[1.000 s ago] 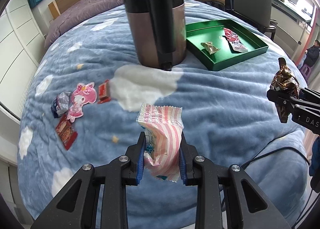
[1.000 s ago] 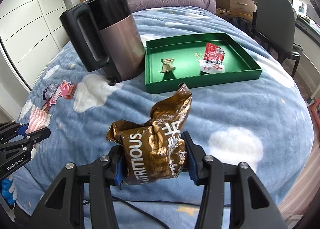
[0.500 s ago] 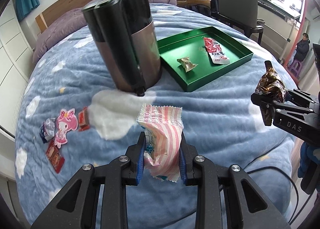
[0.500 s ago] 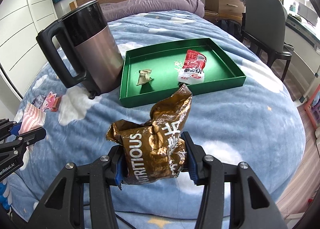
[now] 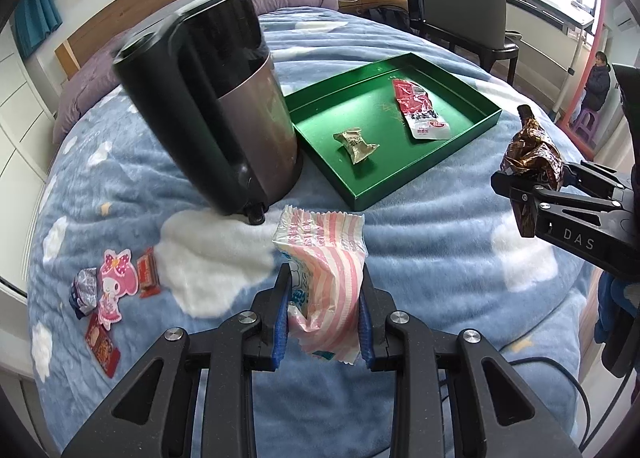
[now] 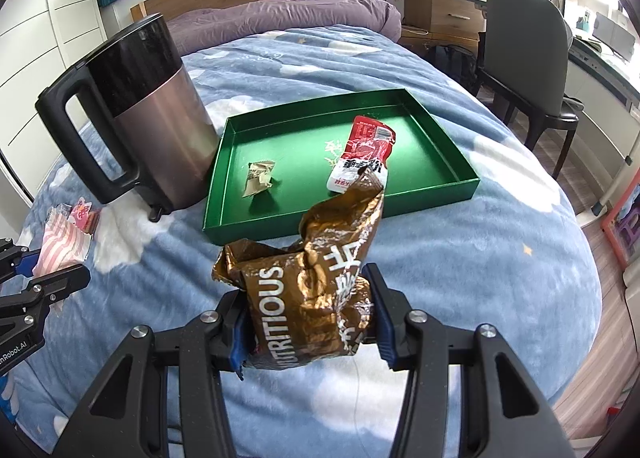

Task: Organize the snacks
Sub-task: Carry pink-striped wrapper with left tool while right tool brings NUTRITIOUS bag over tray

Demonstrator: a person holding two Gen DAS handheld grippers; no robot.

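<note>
- 2 snacks already lie inside the green tray (image 6: 436, 193): a small tan wrapped sweet (image 6: 259, 177) near its left side and a red-and-white packet (image 6: 362, 153) towards the middle
- The left hand-held gripper (image 5: 324, 314) is clamped on a pink-striped packet (image 5: 324, 258), held above the blue cloud-print bed cover (image 5: 420, 242), short of the tray's near corner
- The right hand-held gripper (image 6: 308, 322) is clamped on a crumpled brown foil bag (image 6: 312, 278), its jaws pressing both sides, with the tray straight ahead and the bag above the bed cover, not yet over the tray
- A black and bronze kettle (image 5: 216, 109) stands just beside the tray's left wall; it looks like no part of the sorting
- 4 small items are left on the bed at the far left: a silvery-blue wrapped sweet (image 5: 83, 292), a pink cartoon-figure piece (image 5: 116, 288), a small red bar (image 5: 147, 272) and a red flat packet (image 5: 102, 348)
- By my reading the job is well short of half done: 2 in, 2 in hand on the way, 4 untouched
- Next call is likely to set both held packets down inside the tray, on its bare green floor
</note>
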